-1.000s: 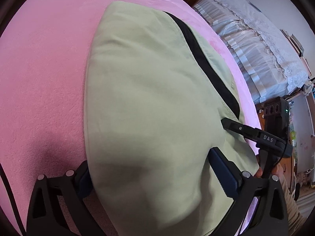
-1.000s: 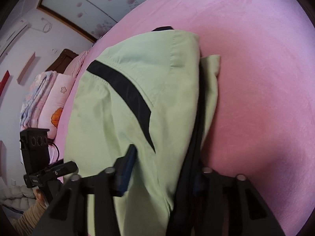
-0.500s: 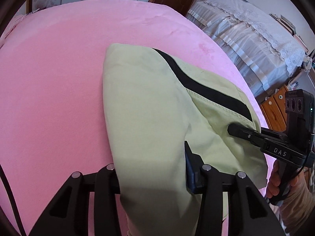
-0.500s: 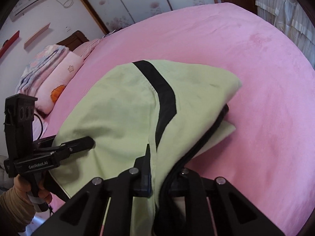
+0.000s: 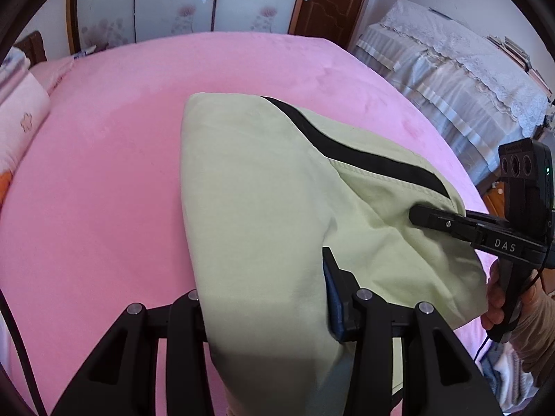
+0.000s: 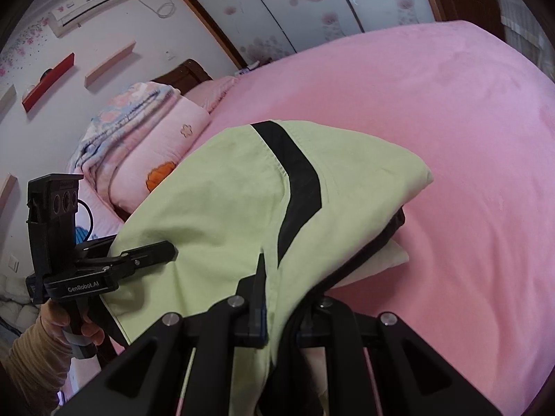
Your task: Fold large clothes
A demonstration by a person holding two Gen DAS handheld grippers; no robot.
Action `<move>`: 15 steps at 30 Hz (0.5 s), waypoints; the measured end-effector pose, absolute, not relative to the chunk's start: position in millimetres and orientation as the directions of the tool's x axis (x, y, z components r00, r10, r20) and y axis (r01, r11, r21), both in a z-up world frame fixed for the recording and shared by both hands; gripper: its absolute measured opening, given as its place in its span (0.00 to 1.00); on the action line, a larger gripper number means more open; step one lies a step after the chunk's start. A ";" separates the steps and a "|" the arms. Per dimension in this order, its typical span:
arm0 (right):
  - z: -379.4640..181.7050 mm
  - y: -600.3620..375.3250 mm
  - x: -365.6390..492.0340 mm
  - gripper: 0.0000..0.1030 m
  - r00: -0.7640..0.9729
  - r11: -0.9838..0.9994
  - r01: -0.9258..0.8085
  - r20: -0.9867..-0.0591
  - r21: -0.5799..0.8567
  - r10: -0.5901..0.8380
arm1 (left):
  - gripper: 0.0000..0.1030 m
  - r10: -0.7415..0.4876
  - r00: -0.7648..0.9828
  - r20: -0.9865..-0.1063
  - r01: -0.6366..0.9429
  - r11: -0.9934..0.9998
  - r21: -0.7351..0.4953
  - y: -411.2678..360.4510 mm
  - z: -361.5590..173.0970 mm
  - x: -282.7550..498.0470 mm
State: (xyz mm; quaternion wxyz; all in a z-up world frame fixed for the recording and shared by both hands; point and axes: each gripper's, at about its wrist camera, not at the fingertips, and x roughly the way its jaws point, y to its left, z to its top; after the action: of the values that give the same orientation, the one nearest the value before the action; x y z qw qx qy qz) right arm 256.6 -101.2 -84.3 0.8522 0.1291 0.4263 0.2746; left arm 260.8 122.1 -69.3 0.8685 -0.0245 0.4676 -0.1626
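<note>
The green garment (image 5: 263,187), w/ a black stripe (image 5: 350,149) across it, hangs draped from both grippers above the pink bed (image 5: 104,159); its far fold lies ahead of the tools, low over the sheet, though contact there can't be judged.

Left gripper (image 5: 263,298) points steeply down at the bed. In the left wrist view the cloth runs between its fingers and over the left one, hiding that pad; only the right blue pad (image 5: 333,298) shows, pressed against the fabric. Jaws stand partly apart, closed on a thick bunch of garment; they have just been closing, cloth between them. In the right wrist view the same tool sits to the left of the right one, held by the left hand (image 6: 66,322) in a tan sleeve, its finger laid over the cloth edge.

Right gripper (image 6: 288,308) also tilts down, less steeply. Jaws nearly shut, pinching a thin fold of garment plus a dark inner layer (image 6: 381,239); they too have just been closing. Pads mostly buried in cloth. In the left wrist view it comes in from the right, gripped by the right hand (image 5: 499,294); the hand is cut off at the frame edge.

Beyond the garment: folded quilts (image 6: 145,138) left of the right tool, a lace-covered bench (image 5: 451,79) right of the left tool, flowered wardrobe doors (image 5: 180,3) behind the bed.
</note>
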 end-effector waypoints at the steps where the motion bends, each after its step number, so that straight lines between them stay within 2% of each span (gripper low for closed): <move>1: -83.3 -94.8 267.7 0.09 0.496 0.813 -0.373 -0.644 0.447 0.582 | 0.41 -0.296 0.524 -0.799 0.262 0.948 -0.180 138.6 -65.7 279.7; 6: -94.2 -44.6 358.7 0.09 0.516 0.795 -0.391 -0.605 0.463 0.606 | 0.41 -0.263 0.578 -0.772 0.258 0.957 -0.133 203.7 -72.2 356.9; 8: -104.2 -22.1 392.2 0.09 0.540 0.809 -0.407 -0.603 0.424 0.588 | 0.41 -0.261 0.590 -0.764 0.241 0.960 -0.142 228.6 -85.6 389.0; 14: -158.6 7.7 463.7 0.09 0.561 0.848 -0.379 -0.637 0.371 0.529 | 0.44 -0.246 0.575 -0.780 0.205 0.967 -0.153 259.9 -154.1 475.6; 15: -171.4 10.4 474.1 0.09 0.561 0.863 -0.366 -0.657 0.348 0.503 | 0.48 -0.231 0.568 -0.790 0.198 0.970 -0.141 255.9 -167.7 487.6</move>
State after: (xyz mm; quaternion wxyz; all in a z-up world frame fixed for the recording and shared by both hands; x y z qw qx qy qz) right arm 474.1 10.4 -171.4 0.8793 0.0861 0.3979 0.2472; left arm 487.6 255.9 -167.7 0.8852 -0.0184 0.4487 -0.1213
